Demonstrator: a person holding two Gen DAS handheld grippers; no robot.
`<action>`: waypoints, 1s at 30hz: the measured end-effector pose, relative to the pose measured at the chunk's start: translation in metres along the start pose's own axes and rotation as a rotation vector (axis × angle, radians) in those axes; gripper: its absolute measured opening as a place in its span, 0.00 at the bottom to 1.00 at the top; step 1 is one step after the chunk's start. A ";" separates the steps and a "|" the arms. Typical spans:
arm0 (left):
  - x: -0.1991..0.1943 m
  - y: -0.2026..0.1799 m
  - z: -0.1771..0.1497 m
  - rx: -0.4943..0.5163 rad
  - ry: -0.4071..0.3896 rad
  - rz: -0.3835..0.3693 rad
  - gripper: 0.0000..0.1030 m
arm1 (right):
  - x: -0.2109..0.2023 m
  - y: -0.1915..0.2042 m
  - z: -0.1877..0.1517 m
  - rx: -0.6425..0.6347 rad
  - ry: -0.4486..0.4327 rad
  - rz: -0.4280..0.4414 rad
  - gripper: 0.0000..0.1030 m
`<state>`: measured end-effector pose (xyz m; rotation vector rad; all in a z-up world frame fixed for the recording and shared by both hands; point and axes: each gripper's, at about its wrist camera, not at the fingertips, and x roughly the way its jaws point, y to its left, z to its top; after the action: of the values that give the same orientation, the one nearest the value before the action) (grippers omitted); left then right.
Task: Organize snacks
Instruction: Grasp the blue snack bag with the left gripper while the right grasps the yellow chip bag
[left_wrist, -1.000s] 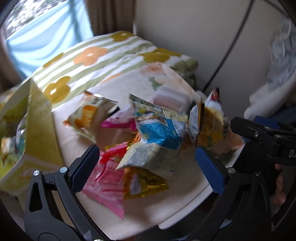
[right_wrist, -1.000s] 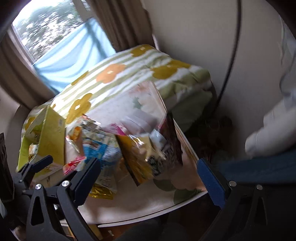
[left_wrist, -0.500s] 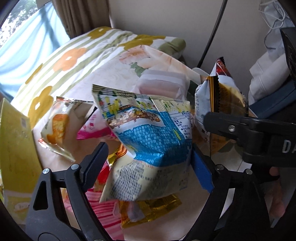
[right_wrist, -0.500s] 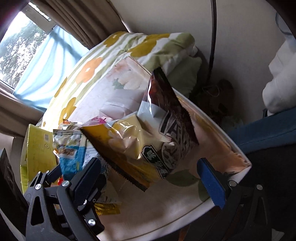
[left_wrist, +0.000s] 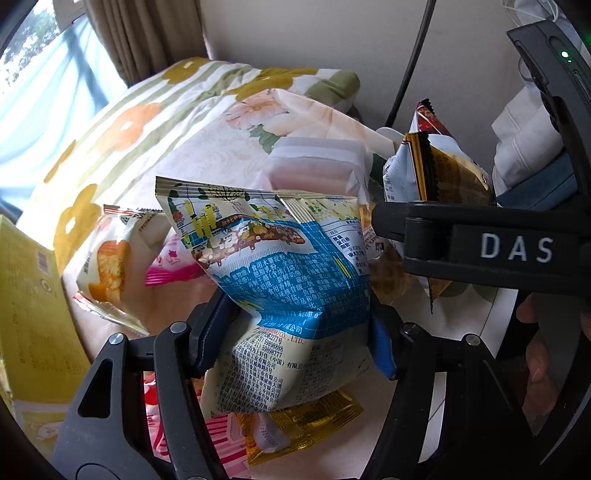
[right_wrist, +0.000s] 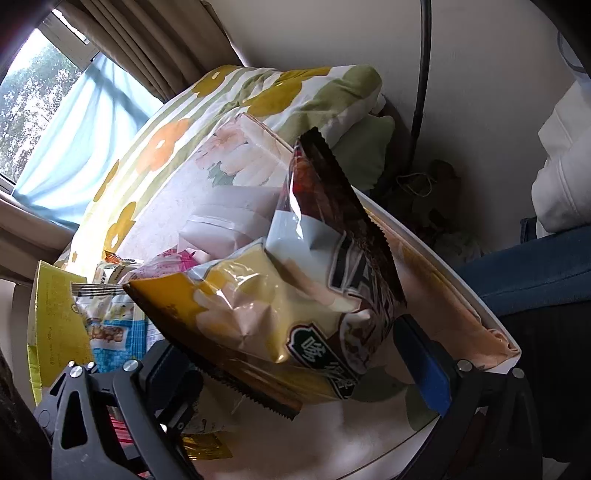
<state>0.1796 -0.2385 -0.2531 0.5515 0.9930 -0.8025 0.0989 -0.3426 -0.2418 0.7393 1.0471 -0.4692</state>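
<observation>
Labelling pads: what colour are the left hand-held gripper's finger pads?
Blue, pressed against the blue-and-white snack bag; the pads show best in the left wrist view.

"DAS" on right gripper (left_wrist: 380, 221); "CO., LTD." on blue packet (left_wrist: 291, 273).

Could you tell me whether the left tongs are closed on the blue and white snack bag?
Yes, the left tongs press both blue pads against the sides of the blue and white snack bag, crumpling it between them.

place: home, bedroom-like | cues: flower-print quilt (right_wrist: 258, 96), brown curtains (right_wrist: 162, 55) at window (right_wrist: 33, 99), floral cloth on table (right_wrist: 495, 325), snack packets (left_wrist: 280, 280) piled
</observation>
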 end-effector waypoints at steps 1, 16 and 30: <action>-0.002 0.000 0.000 0.003 -0.006 0.003 0.59 | 0.002 0.000 0.002 -0.003 -0.001 0.000 1.00; -0.023 0.001 0.003 -0.074 -0.033 0.053 0.57 | -0.002 -0.002 0.003 -0.081 -0.019 0.054 0.68; -0.085 -0.002 0.003 -0.202 -0.125 0.165 0.57 | -0.053 0.014 0.011 -0.224 -0.077 0.172 0.67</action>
<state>0.1533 -0.2133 -0.1766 0.3988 0.8890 -0.5750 0.0919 -0.3409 -0.1866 0.6010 0.9367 -0.2262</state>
